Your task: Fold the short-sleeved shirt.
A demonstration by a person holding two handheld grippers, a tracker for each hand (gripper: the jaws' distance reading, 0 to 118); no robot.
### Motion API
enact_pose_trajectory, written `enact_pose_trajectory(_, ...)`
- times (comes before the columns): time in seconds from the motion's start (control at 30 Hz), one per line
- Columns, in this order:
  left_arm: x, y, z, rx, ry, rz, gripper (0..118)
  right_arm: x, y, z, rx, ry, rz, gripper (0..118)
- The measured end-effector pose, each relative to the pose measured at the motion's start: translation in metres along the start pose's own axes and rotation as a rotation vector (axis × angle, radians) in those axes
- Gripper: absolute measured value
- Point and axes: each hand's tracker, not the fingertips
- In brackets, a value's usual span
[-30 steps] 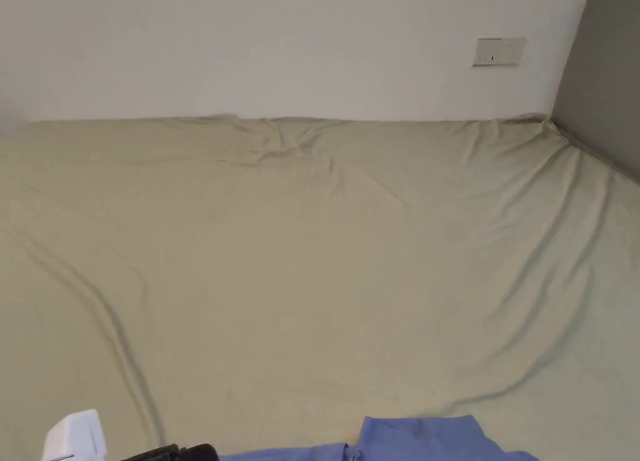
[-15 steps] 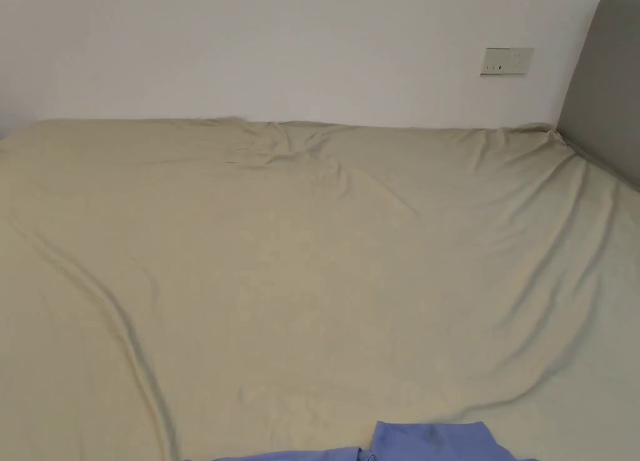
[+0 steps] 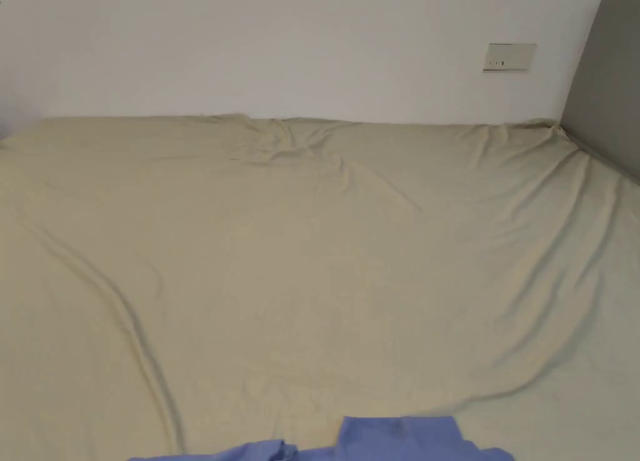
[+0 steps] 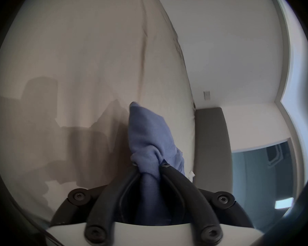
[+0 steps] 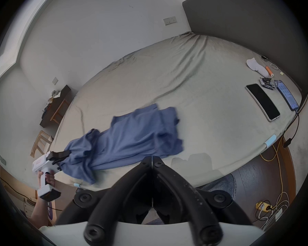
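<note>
left tool [image 4: 148,166]: clamped on bunched edge of blue shirt [image 5: 132,139]
right tool [image 5: 152,158]: closed, empty, just beside shirt's near edge
shirt axis: runs from left tool across bed [image 5: 194,72]

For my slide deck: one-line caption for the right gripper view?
Left gripper shut on a bunched blue shirt on the bed; right gripper shut, empty.
</note>
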Motion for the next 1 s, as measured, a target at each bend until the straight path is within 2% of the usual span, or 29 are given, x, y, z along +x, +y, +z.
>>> enact_pose_trajectory(0.1,0.01,0.006,0.038,0.079,0.134,-0.073,11,0.002,-0.002,-0.005,-0.003,0.009,0.0,2)
enact_pose_trajectory(0.27,0.062,-0.009,0.064,0.164,0.236,-0.139,11,-0.001,-0.003,-0.011,-0.02,0.035,0.003,2)
enact_pose_trajectory(0.37,0.104,-0.025,0.046,0.131,0.177,-0.207,11,0.0,-0.004,-0.012,-0.026,0.048,0.002,2)
enact_pose_trajectory(0.5,0.149,-0.045,-0.026,-0.014,0.048,-0.346,11,0.008,-0.009,-0.01,-0.016,0.049,-0.025,2)
enact_pose_trajectory(0.67,0.167,-0.08,-0.142,-0.249,0.101,-0.424,11,0.026,-0.02,0.008,0.017,-0.003,-0.082,2)
enact_pose_trajectory(0.8,0.17,-0.121,-0.203,-0.397,0.176,-0.556,12,0.048,-0.032,0.028,0.042,-0.067,-0.159,2)
enact_pose_trajectory(0.83,0.171,-0.128,-0.21,-0.406,0.196,-0.567,21,0.052,-0.034,0.031,0.041,-0.083,-0.167,2)
enact_pose_trajectory(0.9,0.173,-0.133,-0.207,-0.421,0.145,-0.54,50,0.058,-0.036,0.034,0.038,-0.114,-0.181,2)
enact_pose_trajectory(0.93,0.176,-0.138,-0.198,-0.443,0.06,-0.496,70,0.06,-0.037,0.035,0.037,-0.118,-0.187,2)
enact_pose_trajectory(1.0,0.183,-0.134,-0.184,-0.5,-0.065,-0.433,88,0.063,-0.037,0.034,0.037,-0.117,-0.2,2)
